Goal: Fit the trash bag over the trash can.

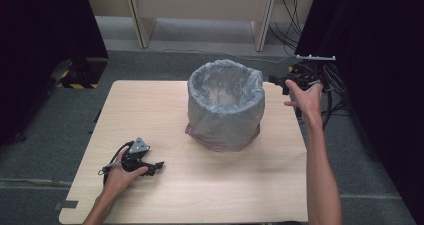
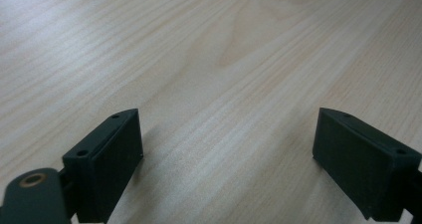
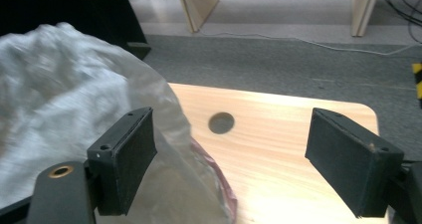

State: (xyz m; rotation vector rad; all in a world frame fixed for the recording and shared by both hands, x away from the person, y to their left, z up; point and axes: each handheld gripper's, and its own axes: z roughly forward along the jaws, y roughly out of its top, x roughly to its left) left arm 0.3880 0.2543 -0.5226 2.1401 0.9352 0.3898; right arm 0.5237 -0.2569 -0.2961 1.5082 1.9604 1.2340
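- The bin [image 1: 226, 105] is a round container standing upright on the wooden table [image 1: 200, 185], mouth open to the top. It sits well apart from the left gripper [image 1: 159, 166], ahead of it and off to its right — and just beside the right gripper [image 1: 272, 78], on that gripper's left.
- A grey, translucent plastic liner [image 1: 225, 77] fills the bin and folds out over its rim, hanging crumpled down the outer wall nearly to the base. In the right gripper view the liner [image 3: 59, 99] bulges close against one spread jaw.
- A reddish-pink strip of the bin's wall [image 3: 219, 176] shows below the liner's edge, at table level.
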